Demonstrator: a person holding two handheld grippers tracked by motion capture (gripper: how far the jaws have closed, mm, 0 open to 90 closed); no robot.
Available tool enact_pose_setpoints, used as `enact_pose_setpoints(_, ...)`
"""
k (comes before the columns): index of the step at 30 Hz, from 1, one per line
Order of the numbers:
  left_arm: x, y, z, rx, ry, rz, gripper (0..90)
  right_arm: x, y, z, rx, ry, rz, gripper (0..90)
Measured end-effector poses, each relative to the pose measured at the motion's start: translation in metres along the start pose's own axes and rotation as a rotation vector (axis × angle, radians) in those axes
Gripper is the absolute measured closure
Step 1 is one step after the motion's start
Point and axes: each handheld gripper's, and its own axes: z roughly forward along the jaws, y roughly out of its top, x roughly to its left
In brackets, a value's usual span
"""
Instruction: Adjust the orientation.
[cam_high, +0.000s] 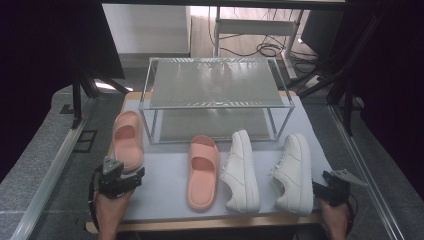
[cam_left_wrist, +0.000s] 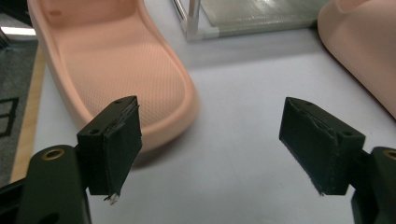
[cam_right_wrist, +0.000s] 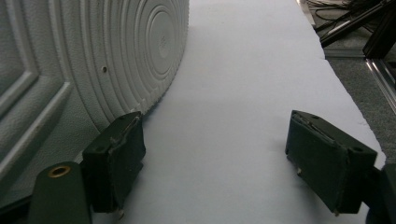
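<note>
The left gripper (cam_left_wrist: 210, 140) hangs spread and empty just behind the pink slide's (cam_left_wrist: 126, 70) heel — the right gripper (cam_right_wrist: 215, 161), also spread, sits beside the white sneaker's (cam_right_wrist: 84, 60) sole on the desk (cam_right_wrist: 243, 70).

Pink slide, left (cam_left_wrist: 116, 70): soft matt foam/rubber look, footbed w/ fine dotted grain, sidewalls smooth.
Pink slide, centre (cam_high: 202, 172): same matt foam look, smooth strap.
White sneaker by right gripper (cam_right_wrist: 93, 56): matt rubber sole, moulded concentric ribs + grooves.
White sneaker, mid (cam_high: 241, 170): smooth leather-like upper, slight sheen.
Rack (cam_high: 215, 90): shiny metal tube frame, ribbed translucent shelves.
Tabletop (cam_high: 165, 190): pale matt sheet, smooth; wood-look edge.
Jaws: black matt plastic, pads (cam_left_wrist: 122, 140) rough, scuffed at edges.
</note>
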Motion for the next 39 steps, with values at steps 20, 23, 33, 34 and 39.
enact_pose_setpoints(20, 0.035, 0.048, 0.035, 0.009, 0.048, 0.005, 33.5, 0.000, 0.000, 0.000, 0.002, 0.000, -0.002, 19.7)
enact_pose_setpoints(23, 0.036, 0.058, 0.045, 0.024, 0.059, 0.014, 37.6, 0.000, 0.000, 0.000, 0.002, 0.000, -0.004, 19.6)
enact_pose_setpoints(33, 0.043, 0.084, 0.078, 0.054, 0.076, -0.004, 47.1, -0.001, 0.000, 0.000, 0.003, 0.000, -0.006, 19.6)
enact_pose_setpoints(34, 0.043, 0.086, 0.081, 0.056, 0.079, -0.005, 49.4, -0.001, 0.000, 0.000, 0.003, 0.001, -0.006, 19.6)
enact_pose_setpoints(39, 0.045, 0.095, 0.094, 0.070, 0.089, -0.024, 53.5, -0.001, 0.000, 0.000, 0.001, 0.002, -0.005, 19.6)
